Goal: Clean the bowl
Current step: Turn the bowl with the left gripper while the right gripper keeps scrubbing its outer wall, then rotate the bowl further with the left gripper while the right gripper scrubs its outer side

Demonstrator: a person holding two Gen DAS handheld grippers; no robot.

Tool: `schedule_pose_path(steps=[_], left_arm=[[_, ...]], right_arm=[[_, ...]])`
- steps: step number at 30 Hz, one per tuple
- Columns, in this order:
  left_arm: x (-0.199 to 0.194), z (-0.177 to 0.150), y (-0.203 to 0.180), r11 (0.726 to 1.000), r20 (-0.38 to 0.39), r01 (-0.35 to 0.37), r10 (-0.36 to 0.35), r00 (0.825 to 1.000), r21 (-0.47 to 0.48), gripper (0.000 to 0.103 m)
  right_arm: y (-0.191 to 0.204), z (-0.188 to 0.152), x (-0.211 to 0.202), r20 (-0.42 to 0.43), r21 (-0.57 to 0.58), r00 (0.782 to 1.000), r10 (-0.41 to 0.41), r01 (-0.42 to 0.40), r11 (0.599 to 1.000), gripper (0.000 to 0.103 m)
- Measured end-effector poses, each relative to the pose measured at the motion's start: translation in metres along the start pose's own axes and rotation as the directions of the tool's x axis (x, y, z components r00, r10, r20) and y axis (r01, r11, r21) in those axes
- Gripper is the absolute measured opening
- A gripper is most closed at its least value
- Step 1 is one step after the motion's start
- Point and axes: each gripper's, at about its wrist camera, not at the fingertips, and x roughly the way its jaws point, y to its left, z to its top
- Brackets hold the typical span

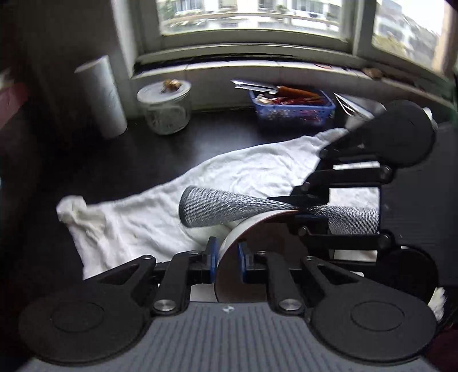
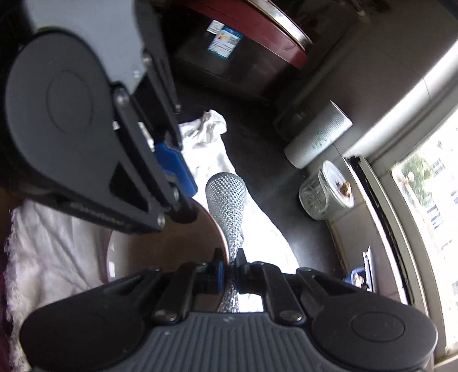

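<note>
Brown bowl (image 1: 252, 257) rim pinched by left tongs (image 1: 226, 259); right tongs (image 2: 227, 271) clamp silvery scrubber (image 2: 226, 197); sticker (image 2: 224, 41) unreadable.

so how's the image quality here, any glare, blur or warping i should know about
Left wrist view: the window is blown out, the sill bows from fisheye warp, and the white towel edge smears with motion blur. Right wrist view: the window is overexposed on the right, the scene is tilted, the left claw looms soft and close, and the bowl is dim.
</note>
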Motion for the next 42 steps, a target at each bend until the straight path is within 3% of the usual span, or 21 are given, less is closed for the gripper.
schedule_pose_path(steps=[3,7,13,16,17,19,20,23,25,28,30,32,34,39,42], left_arm=[[0.002,-0.006,0.023,0.981,-0.011,0.041,-0.044,0.999,-0.189,0.014],[0.007,-0.015,0.046,0.925,-0.020,0.071,-0.084,0.996,-0.372,0.014],[0.018,-0.036,0.078,0.778,-0.032,0.102,-0.155,0.987,-0.620,0.015],[0.031,-0.061,0.099,0.583,-0.026,0.132,-0.254,0.967,-0.802,0.016],[0.036,-0.069,0.103,0.529,-0.021,0.138,-0.284,0.959,-0.837,0.016],[0.042,-0.081,0.107,0.446,-0.008,0.146,-0.325,0.946,-0.883,0.016],[0.044,-0.086,0.107,0.422,-0.004,0.148,-0.337,0.942,-0.894,0.016],[0.035,-0.069,0.084,0.644,-0.044,0.139,-0.260,0.965,-0.752,0.015],[0.029,-0.058,0.069,0.768,-0.059,0.122,-0.203,0.977,-0.629,0.015],[0.020,-0.042,0.046,0.908,-0.062,0.079,-0.115,0.991,-0.411,0.016],[0.014,-0.031,0.030,0.967,-0.052,0.041,-0.056,0.997,-0.250,0.016],[0.008,-0.020,0.015,0.997,-0.031,-0.003,0.000,1.000,-0.082,0.016],[0.002,-0.009,0.000,0.995,-0.002,-0.052,0.052,0.999,0.087,0.015],[-0.007,-0.009,-0.034,0.922,0.085,-0.151,0.129,0.988,0.356,0.011],[-0.006,-0.005,-0.014,0.981,0.048,-0.082,0.074,0.996,0.177,0.011]], right_arm=[[-0.006,-0.007,0.001,-0.015,0.093,1.000,0.010,-0.008,0.996,0.009],[-0.007,-0.011,0.000,-0.011,0.164,1.000,0.017,-0.015,0.986,0.010],[-0.007,-0.011,0.001,0.009,0.236,0.999,0.036,-0.037,0.971,0.012],[-0.007,-0.012,0.001,0.011,0.255,0.999,0.043,-0.045,0.966,0.012],[-0.007,-0.013,0.001,0.009,0.261,0.999,0.044,-0.045,0.964,0.012],[-0.008,-0.014,0.003,0.004,0.281,0.999,0.052,-0.051,0.958,0.012],[-0.009,-0.015,0.004,0.000,0.293,0.998,0.059,-0.056,0.955,0.012],[-0.009,-0.018,0.005,-0.005,0.316,0.997,0.071,-0.065,0.947,0.013],[-0.007,-0.019,0.006,-0.012,0.300,0.998,0.066,-0.060,0.952,0.013],[-0.006,-0.019,0.007,-0.017,0.258,0.998,0.061,-0.055,0.965,0.012],[-0.005,-0.017,0.006,-0.016,0.218,0.999,0.052,-0.047,0.975,0.012],[-0.003,-0.013,0.004,-0.011,0.174,0.999,0.035,-0.033,0.984,0.010],[-0.001,-0.010,0.003,-0.004,0.132,1.000,0.016,-0.015,0.991,0.008],[0.005,0.002,-0.003,0.028,0.019,0.999,-0.035,0.034,0.999,0.008],[0.005,0.001,-0.004,0.033,0.019,0.999,-0.033,0.032,0.999,0.009]])
